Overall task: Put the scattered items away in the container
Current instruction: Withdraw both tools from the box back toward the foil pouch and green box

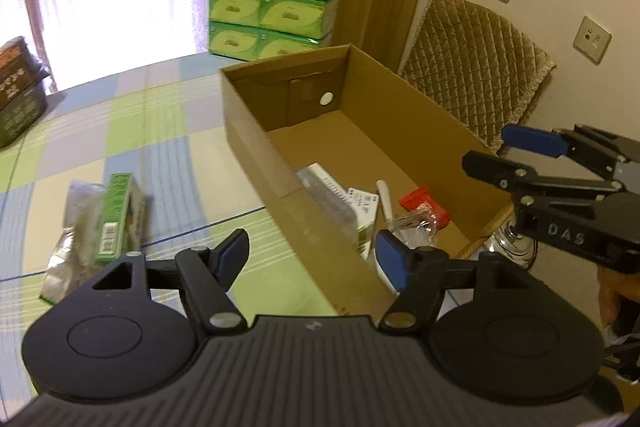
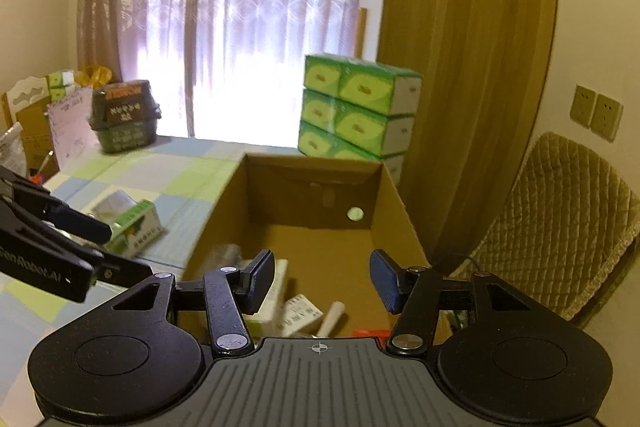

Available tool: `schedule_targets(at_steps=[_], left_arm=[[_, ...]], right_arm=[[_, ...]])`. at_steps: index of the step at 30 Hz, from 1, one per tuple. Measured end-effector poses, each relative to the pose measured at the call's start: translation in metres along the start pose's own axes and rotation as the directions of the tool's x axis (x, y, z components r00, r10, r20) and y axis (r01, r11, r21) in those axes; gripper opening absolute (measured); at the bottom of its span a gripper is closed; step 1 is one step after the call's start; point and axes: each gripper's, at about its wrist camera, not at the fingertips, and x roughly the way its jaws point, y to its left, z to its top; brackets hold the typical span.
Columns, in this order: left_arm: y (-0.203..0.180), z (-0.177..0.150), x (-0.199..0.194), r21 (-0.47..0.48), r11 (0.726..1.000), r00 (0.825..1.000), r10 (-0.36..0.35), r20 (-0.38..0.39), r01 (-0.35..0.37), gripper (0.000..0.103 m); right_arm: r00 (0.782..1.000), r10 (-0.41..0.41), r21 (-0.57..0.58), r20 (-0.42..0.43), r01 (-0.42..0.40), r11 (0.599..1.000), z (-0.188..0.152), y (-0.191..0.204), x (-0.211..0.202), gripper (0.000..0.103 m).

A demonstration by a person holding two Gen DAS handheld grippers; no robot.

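On the checked cloth of the table, left of everything else, a silvery packet (image 1: 70, 231) lies with a green box (image 1: 116, 219) resting against it; both are outside the cardboard box (image 1: 256, 147) and apart from its left wall. These look like the last scattered items, and nothing holds them. The left gripper (image 1: 312, 259) hovers with its fingers spread wide and empty, straddling the carton's near left wall rather than the packet. If it drops from there, a finger could catch the wall and shove the light carton across the cloth. The packet looks crinkly and slack, so a pinch at one end may let it sag or slip, and the green box leaning on it could topple when either is lifted. Inside the carton's near end lie a white box (image 1: 364, 205), a pen (image 1: 385, 201) and a red packet (image 1: 420, 201). The right gripper (image 2: 322, 279) is likewise open and empty, poised above that clutter, close enough to the left one to collide.
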Motion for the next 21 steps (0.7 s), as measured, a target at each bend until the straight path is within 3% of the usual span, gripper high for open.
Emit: schedule_targets(at_steps=[1,2,4,18,19,21], left_arm=[[0.003,-0.002,-0.004,-0.005,1.000,1.000,0.006,0.002,-0.006,0.067],[0.007,-0.005,-0.008,-0.010,1.000,1.000,0.012,0.004,-0.012,0.069],[0.015,-0.010,-0.017,-0.022,0.999,1.000,0.025,0.011,-0.024,0.077],[0.074,-0.054,-0.074,-0.080,0.986,0.988,0.150,0.026,-0.148,0.096],[0.078,-0.057,-0.078,-0.088,0.984,0.988,0.155,0.026,-0.152,0.096],[0.086,-0.063,-0.085,-0.096,0.981,0.985,0.172,0.025,-0.169,0.098]], right_arm=[[1.000,0.004,-0.003,0.006,-0.003,1.000,0.002,0.004,-0.002,0.081],[1.000,0.007,-0.006,0.019,-0.006,1.000,0.004,0.009,-0.005,0.086],[0.999,0.021,-0.014,0.036,-0.020,1.000,0.007,0.019,-0.010,0.086],[0.992,0.124,-0.104,0.026,-0.120,0.987,0.021,0.102,-0.012,0.087],[0.991,0.129,-0.110,0.024,-0.126,0.986,0.022,0.107,-0.011,0.088],[0.990,0.137,-0.116,0.026,-0.133,0.984,0.022,0.116,-0.011,0.103]])
